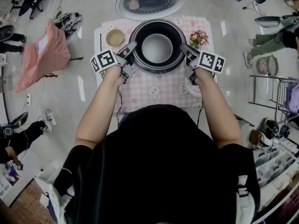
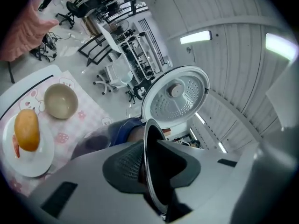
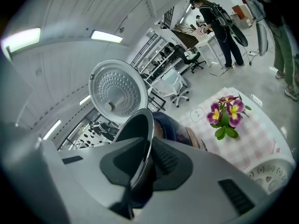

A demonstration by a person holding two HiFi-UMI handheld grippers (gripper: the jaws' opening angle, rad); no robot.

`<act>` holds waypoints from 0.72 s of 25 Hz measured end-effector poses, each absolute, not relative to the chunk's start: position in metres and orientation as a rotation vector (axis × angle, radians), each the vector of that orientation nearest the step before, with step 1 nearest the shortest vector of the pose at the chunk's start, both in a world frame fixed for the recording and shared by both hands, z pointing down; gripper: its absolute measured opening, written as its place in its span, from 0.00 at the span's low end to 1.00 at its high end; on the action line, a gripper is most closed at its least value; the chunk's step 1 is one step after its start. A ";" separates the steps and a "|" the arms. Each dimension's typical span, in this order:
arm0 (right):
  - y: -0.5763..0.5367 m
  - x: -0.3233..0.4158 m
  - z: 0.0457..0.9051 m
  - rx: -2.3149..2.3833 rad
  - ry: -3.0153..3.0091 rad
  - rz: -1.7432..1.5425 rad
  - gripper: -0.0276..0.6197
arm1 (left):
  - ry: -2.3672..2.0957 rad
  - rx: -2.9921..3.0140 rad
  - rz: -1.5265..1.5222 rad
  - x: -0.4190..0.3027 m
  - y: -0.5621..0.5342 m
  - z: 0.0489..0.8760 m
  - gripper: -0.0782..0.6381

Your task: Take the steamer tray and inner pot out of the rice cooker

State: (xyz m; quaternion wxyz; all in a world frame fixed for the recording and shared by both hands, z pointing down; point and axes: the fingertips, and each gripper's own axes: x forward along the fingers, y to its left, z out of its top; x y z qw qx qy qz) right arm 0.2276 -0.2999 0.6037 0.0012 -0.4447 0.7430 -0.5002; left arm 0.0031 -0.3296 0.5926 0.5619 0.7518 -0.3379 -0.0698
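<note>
At the far left of the table [image 1: 154,94] stands a bowl [image 1: 115,37], well clear of the work. My left gripper [image 1: 131,47] is pinching the left rim of the pot [image 1: 157,48]. In the left gripper view the thin metal edge runs straight between the jaws, one pad outside and one inside the wall. The pot sits in the cooker [image 1: 158,70] at the middle of the table, with the lid [image 1: 151,0] thrown back on the far side. My right gripper [image 1: 183,48] is clamped on the opposite rim in the same way, and the right gripper view shows its pads pressed on the edge. Right of it, at the far corner, are the flowers [image 1: 199,37].

Near my right hand lies a white pierced piece [image 3: 274,175], which I take to be the tray already out, though only part of it shows. So I judge the step in hand to be lifting out the pot, with both grips set and the pot not yet raised.

Next I need a straight, even pull upward with both hands level, so the pot does not tip or scrape the cooker wall. The rim is thin and smooth, so it could slip if my grip eases. Then it must be carried to bare cloth, clear of the bowl, flowers and tray.
</note>
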 end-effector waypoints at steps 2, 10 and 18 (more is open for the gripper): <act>-0.298 0.228 0.600 -1.382 2.336 -1.560 0.12 | -0.803 1.774 -0.165 0.001 -0.328 0.590 0.20; -0.287 0.226 0.578 -1.357 2.347 -1.511 0.11 | -0.806 1.795 -0.198 -0.004 -0.320 0.573 0.16; -0.277 0.226 0.533 -1.341 2.350 -1.420 0.10 | -0.768 1.856 -0.233 -0.004 -0.308 0.533 0.16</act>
